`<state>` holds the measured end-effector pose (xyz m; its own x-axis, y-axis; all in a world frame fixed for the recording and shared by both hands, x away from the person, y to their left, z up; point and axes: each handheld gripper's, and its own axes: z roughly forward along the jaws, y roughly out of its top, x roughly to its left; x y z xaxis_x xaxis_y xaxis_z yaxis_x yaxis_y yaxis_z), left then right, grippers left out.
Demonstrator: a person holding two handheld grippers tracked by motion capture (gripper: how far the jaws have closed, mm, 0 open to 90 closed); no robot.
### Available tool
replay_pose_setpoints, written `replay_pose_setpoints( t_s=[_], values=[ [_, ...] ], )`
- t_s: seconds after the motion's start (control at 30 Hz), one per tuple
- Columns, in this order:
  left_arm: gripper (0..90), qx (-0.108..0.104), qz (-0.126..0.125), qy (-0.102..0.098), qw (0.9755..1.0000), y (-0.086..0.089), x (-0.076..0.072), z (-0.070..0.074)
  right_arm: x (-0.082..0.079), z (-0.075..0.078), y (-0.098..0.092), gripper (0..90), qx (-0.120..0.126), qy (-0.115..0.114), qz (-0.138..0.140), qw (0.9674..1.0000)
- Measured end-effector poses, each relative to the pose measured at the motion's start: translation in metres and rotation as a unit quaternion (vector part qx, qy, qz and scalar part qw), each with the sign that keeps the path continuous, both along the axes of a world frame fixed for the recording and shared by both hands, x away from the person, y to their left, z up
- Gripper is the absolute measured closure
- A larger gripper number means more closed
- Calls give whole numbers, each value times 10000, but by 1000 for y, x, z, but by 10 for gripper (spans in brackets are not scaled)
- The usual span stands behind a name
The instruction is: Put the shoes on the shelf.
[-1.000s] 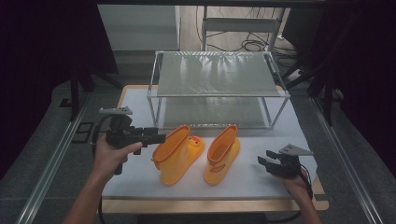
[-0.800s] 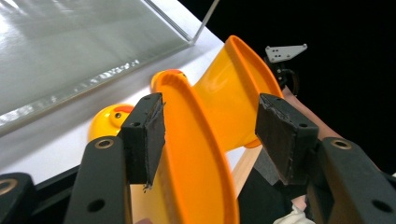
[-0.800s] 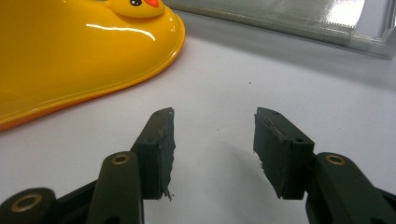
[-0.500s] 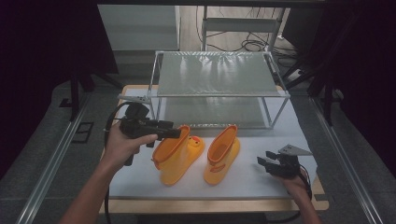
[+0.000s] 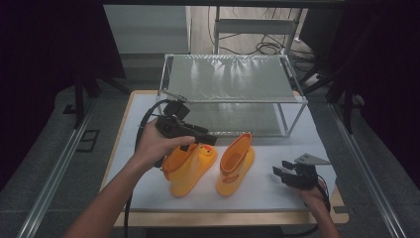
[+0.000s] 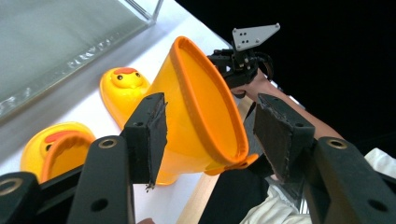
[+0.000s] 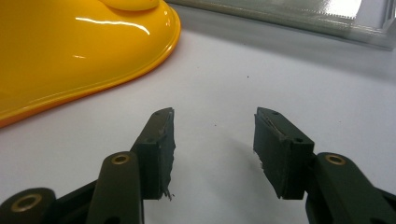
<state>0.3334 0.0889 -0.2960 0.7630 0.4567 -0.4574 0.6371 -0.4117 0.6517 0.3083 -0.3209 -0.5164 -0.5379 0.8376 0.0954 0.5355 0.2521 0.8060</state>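
Yellow rubber boots, two of them with duck faces on the toes, stand side by side on the white sheet that covers the desk [image 5: 307,144], in front of a wire-framed shelf rack [image 5: 233,79] with frosted panels. The left boot [image 5: 188,166] is nearest the person's left hand; the right boot [image 5: 235,163] stands just beside it, toes toward the rack.

Over the left boot hangs the left gripper [image 5: 210,140], its black body gripped in the left hand [image 5: 153,146], a cable looping off behind. In the left gripper view the jaws stand spread apart, and between them, farther off, is the orange-rimmed mouth of a boot [image 6: 205,102]; the pads do not press on it. Whether they touch the rim I cannot tell.

At the near right corner of the desk rests the right gripper [image 5: 283,171], well apart from the right boot, pointing toward it. Its jaws are released too: the right gripper view has bare white sheet between them and a boot's glossy yellow edge off to one side.
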Motion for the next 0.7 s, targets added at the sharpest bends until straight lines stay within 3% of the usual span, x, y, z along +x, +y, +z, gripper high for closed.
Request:
replay_pose_setpoints(
  t_s=[0.23,0.5,0.63,0.7],
  values=[
    [449,267,-89,84,9996,-26,6,3,0,0,-1,481,1,15,-47,10000],
    [459,618,-243,235,9975,-50,14,-4,1,0,-1,481,-3,20,-73,10000],
    [467,674,-173,345,9970,-63,17,-8,0,0,-1,482,22,2,-47,10000],
    [471,822,-183,358,9958,-69,19,-12,0,0,-1,482,46,-9,-39,10000]
  ],
)
